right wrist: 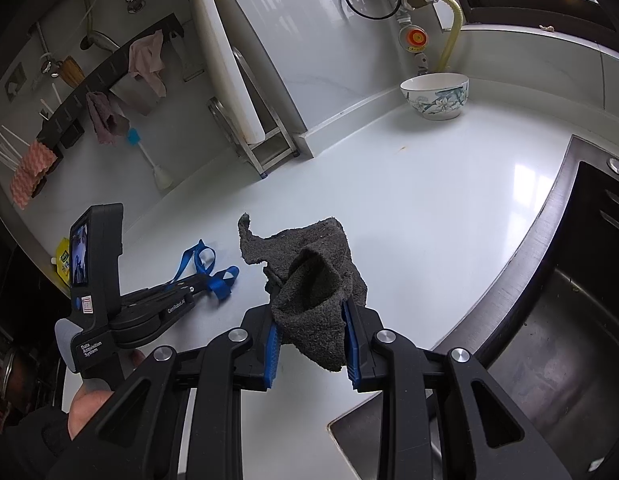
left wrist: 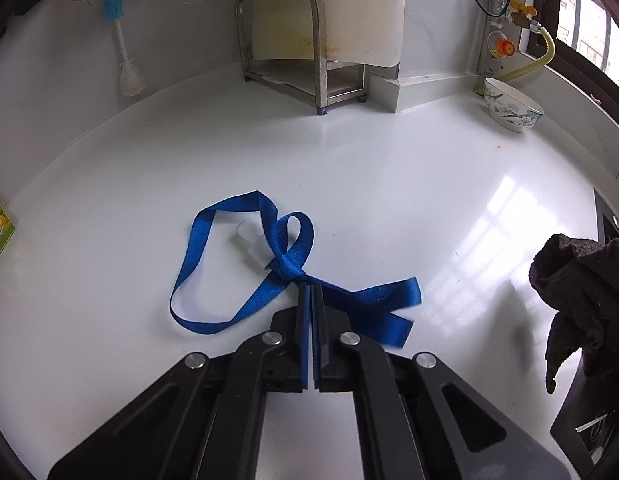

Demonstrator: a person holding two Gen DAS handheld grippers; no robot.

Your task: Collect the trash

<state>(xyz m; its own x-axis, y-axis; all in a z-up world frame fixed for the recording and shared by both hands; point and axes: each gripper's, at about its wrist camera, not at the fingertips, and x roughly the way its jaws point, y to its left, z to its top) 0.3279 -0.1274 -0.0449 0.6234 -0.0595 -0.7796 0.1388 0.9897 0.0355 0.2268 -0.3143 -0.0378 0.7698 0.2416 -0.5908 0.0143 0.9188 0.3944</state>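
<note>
White countertop [left wrist: 389, 168] is filling the left wrist view; the left gripper [left wrist: 312, 292] is clenching the blue ribbon [left wrist: 269, 236] just behind its knot, ready to lift it. Across the right wrist view, the right gripper [right wrist: 311, 320] is grasping a grey rag [right wrist: 309, 276] between its fingers, keeping it off the counter.

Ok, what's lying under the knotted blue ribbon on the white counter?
A small clear plastic piece shows beside the knotted blue ribbon, partly tucked under a strand. Otherwise only white counter. Beneath the knot itself is hidden.
</note>
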